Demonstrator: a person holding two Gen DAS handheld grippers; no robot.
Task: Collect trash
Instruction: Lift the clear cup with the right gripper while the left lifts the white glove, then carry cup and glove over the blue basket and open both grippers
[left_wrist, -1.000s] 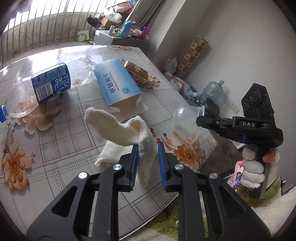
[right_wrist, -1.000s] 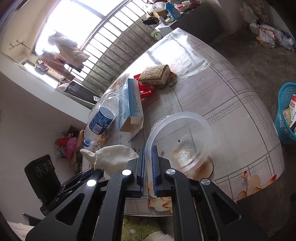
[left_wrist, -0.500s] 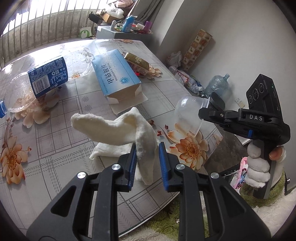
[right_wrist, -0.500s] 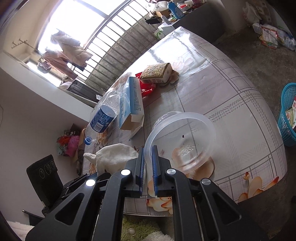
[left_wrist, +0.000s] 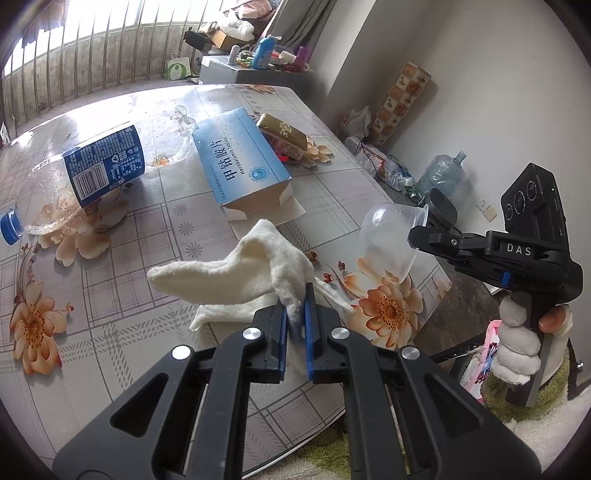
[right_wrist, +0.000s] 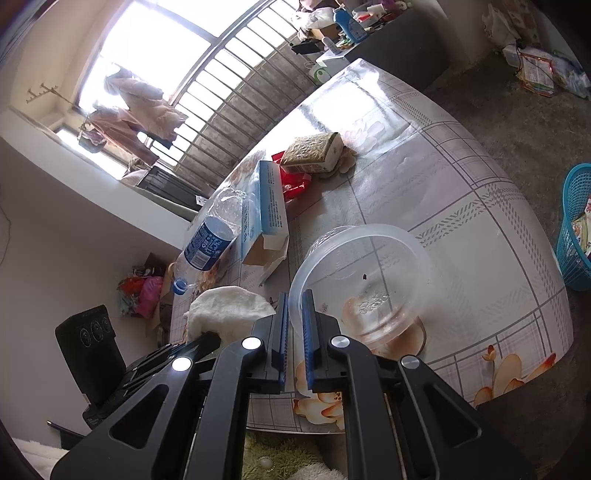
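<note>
Left gripper (left_wrist: 295, 319) pinched the cloth (left_wrist: 236, 273), right gripper (right_wrist: 293, 319) the bowl (right_wrist: 360, 273) rim — both best lifted clear before swinging toward the basket (right_wrist: 576, 236).

On the table (left_wrist: 155, 369), the bottle (left_wrist: 85, 177) lies left of the box (left_wrist: 240, 166), the cloth (left_wrist: 240, 277) in front.

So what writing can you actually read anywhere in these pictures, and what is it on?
"甲钴胺片" and "Mecobalamin Tablets": blue box.
"DAS": right tongs, on the body.
Bottle label: barcode and print too small to read.
Gold packet: blurred.
</note>
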